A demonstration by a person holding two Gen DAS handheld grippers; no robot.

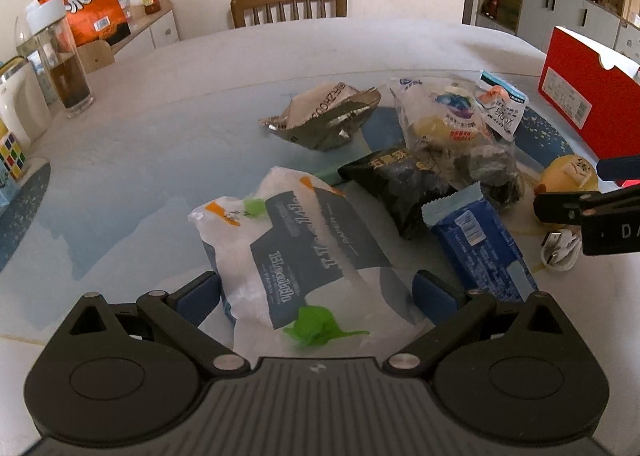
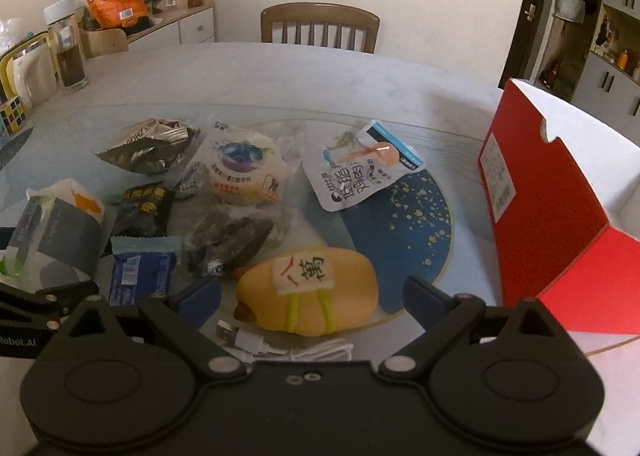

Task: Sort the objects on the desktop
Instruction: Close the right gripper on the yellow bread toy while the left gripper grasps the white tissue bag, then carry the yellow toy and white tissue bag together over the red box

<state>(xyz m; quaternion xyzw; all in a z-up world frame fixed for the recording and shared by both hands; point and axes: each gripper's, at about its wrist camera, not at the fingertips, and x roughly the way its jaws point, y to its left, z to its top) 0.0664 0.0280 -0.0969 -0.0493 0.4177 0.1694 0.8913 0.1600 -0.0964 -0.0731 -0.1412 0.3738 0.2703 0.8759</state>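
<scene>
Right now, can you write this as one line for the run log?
left tongs: open around tissue pack | right tongs: open around yellow plush toy | red box: open, nothing seen inside

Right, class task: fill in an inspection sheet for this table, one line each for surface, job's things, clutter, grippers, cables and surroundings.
Surface: round table with blue pattern under glass.
Job's things: tissue pack, blue wafer, black snack, yellow plush, foil bag, chicken pouch, cake in clear wrap, red box.
Clutter: bottle, Rubik's cube.
Grippers: left gripper open around the tissue pack; right gripper open around the plush.
Cables: white USB cable beside the plush.
Surroundings: chair, cabinets.
</scene>
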